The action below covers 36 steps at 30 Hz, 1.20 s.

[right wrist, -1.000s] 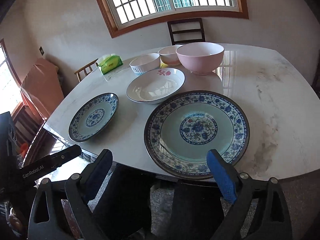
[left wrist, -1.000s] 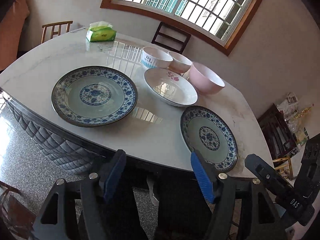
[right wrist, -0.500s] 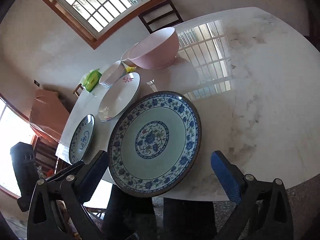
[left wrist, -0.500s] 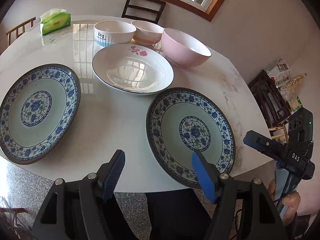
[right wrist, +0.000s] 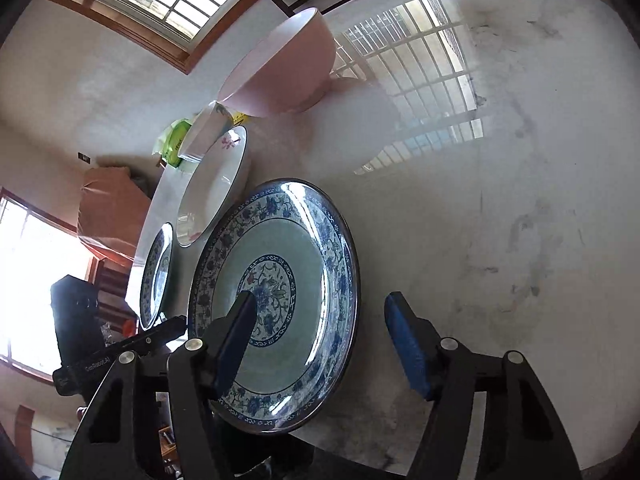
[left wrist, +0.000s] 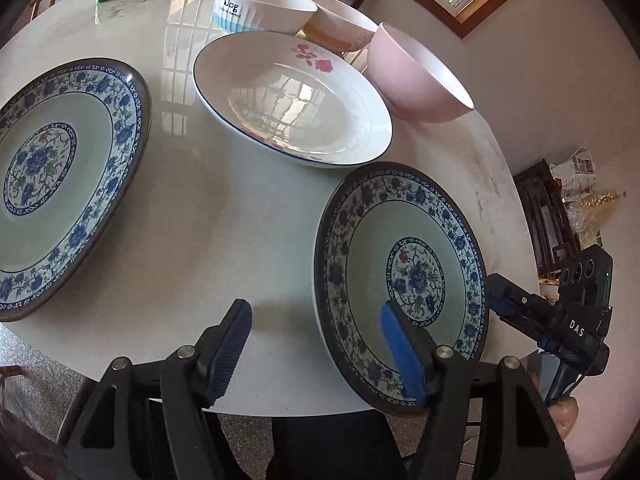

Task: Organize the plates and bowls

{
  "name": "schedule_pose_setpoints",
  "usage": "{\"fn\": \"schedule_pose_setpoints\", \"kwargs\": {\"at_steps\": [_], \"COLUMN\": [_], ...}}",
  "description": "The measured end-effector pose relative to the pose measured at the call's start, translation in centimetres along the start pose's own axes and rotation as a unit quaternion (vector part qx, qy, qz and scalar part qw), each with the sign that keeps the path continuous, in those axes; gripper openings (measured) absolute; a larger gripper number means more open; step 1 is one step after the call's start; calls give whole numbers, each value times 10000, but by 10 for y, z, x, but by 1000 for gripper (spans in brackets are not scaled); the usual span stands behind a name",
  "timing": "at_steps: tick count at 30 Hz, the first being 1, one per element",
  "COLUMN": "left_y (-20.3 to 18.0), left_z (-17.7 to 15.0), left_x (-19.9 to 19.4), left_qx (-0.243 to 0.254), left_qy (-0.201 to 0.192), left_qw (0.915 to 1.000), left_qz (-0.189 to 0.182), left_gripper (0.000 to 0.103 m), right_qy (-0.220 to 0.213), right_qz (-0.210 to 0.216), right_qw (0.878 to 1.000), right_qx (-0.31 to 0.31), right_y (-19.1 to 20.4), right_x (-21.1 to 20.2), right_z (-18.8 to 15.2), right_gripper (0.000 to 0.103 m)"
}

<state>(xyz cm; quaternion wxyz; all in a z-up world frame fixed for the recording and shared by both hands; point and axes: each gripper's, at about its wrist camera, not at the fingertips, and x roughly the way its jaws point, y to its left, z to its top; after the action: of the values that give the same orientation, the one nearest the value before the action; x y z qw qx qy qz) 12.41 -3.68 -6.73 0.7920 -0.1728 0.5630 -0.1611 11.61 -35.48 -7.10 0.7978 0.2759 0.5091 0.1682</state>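
- Left gripper (left wrist: 314, 346): jaws wide apart, empty; its right finger overhangs the near plate (left wrist: 400, 280) at 5 o'clock.
- Right gripper (right wrist: 320, 340): wide open, empty, straddling that plate's rim.
- Second blue plate (left wrist: 60, 176) at 9 o'clock.
- White plate (left wrist: 292, 96) at 12.
- Pink bowl (left wrist: 416, 76) at 1; two bowls (left wrist: 260, 8) behind, on the table (left wrist: 224, 208).

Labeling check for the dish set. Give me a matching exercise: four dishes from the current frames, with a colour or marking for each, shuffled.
Items:
1. large bowl
2. shallow plate
3. near-edge plate
4. ribbed bowl

Descriptions:
A. white, blue rim line, pink flower
B. blue floral border, pale green centre
C. plain pink outside
D. white, printed "Dog"

Pairs: 1-C, 2-A, 3-B, 4-D
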Motion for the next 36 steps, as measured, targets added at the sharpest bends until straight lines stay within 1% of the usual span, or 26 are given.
{"fn": "schedule_pose_setpoints", "kwargs": {"at_steps": [1,2,3,4,5,6,8,9,10,13,15,17,20,24,29,36], "left_y": [-1,-1,-2,-4,-7,-9,-15,-16,-17,-23,-28,-33,-32,-24,-17,-1], "left_z": [1,1,2,2,2,1,-2,-4,-5,-9,-12,-16,-20,-27,-35,-41], "left_x": [2,3,3,5,9,11,9,8,7,4,-2,-9,-19,-28,-34,-57], "left_qx": [-29,-54,-68,-52,-13,39,148,169,171,308,438,617,729,748,739,615], "left_qy": [49,92,94,126,246,270,144,112,80,-32,-215,-453,-696,-817,-920,-1183], "left_qw": [10000,9999,9999,9999,9996,9996,9997,9997,9996,9985,9963,9919,9872,9851,9832,9807], "left_qz": [-62,-117,-84,-74,-120,-12,156,169,195,449,702,1010,1234,1315,1391,1427], "left_gripper": [61,58,58,47,20,17,18,18,19,21,22,23,24,24,24,23], "right_qy": [48,73,96,124,177,226,199,170,144,69,27,-79,-239,-394,-379,-372], "right_qz": [46,92,107,144,198,240,250,192,115,-77,-207,-405,-565,-648,-607,-586], "right_qw": [10000,9999,9999,9998,9996,9995,9995,9997,9998,9998,9994,9980,9956,9935,9940,9926], "right_qx": [9,3,-7,-14,-14,-2,-8,-30,-76,-183,-277,-482,-703,-846,-823,-996], "right_y": [-1,-1,-1,-4,-4,-4,-6,-6,-6,-4,1,11,28,42,48,68], "right_x": [1,2,4,4,6,9,8,7,6,4,1,-2,-6,-8,-6,-1], "right_z": [-1,1,1,2,2,2,2,2,1,-3,-8,-15,-29,-43,-54,-63], "right_gripper": [61,58,56,53,46,45,40,38,33,28,28,28,28,27,26,25]}}
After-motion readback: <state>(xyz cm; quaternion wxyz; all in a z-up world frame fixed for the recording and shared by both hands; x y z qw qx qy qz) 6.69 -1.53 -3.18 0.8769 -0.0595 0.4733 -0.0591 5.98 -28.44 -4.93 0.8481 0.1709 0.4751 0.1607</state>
